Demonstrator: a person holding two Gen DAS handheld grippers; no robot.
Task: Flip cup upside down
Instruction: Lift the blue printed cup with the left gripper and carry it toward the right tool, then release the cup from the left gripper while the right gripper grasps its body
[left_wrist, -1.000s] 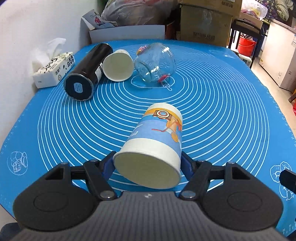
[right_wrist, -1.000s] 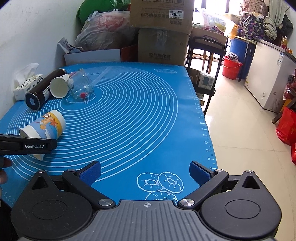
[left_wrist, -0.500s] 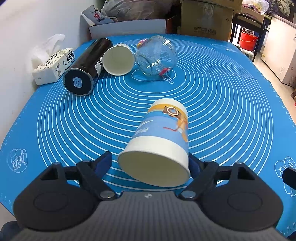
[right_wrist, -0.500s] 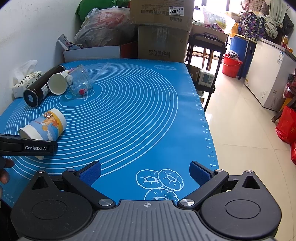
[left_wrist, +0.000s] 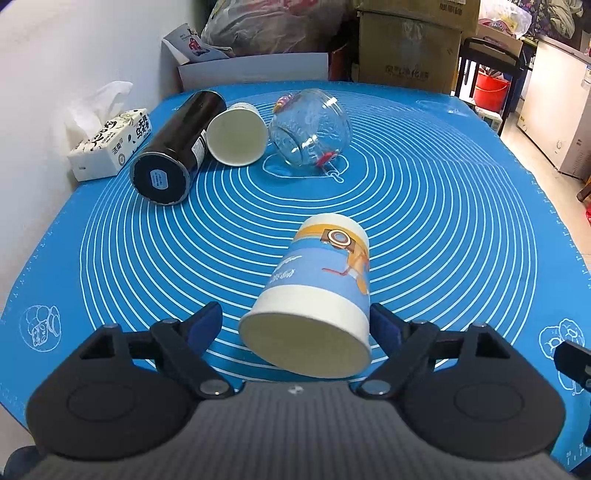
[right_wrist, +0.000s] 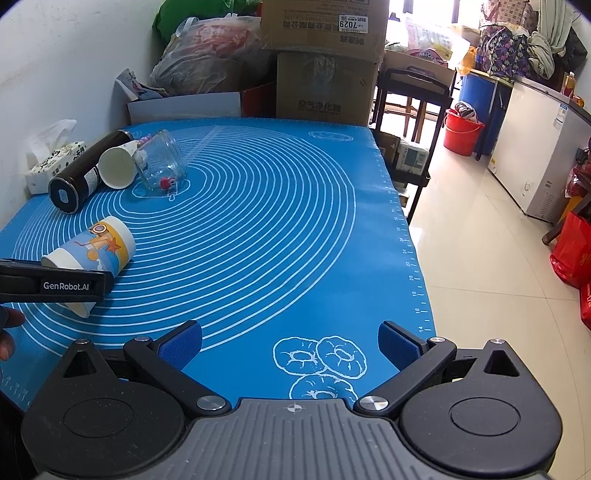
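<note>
A blue, yellow and white printed paper cup (left_wrist: 321, 291) lies on its side on the blue mat, its open mouth facing my left gripper; it also shows in the right wrist view (right_wrist: 92, 251). My left gripper (left_wrist: 295, 325) is open, its blue pads on either side of the cup's rim; the right pad is close to the cup and the left pad stands apart from it. My right gripper (right_wrist: 290, 341) is open and empty above the mat's near edge, to the right of the cup. The left gripper's side (right_wrist: 55, 284) partly hides the cup's mouth there.
At the far left of the blue mat (left_wrist: 461, 229) lie a black bottle (left_wrist: 177, 147), a plain white paper cup (left_wrist: 236, 134) and a glass jar (left_wrist: 310, 127), all on their sides. A tissue box (left_wrist: 110, 147) sits by the wall. Cardboard boxes (right_wrist: 325, 62) stand behind the table.
My left gripper has opened: the jaws were tight on the cup's rim and now stand wider, the left pad off it. The cup has settled on the mat. The right gripper has barely moved.
</note>
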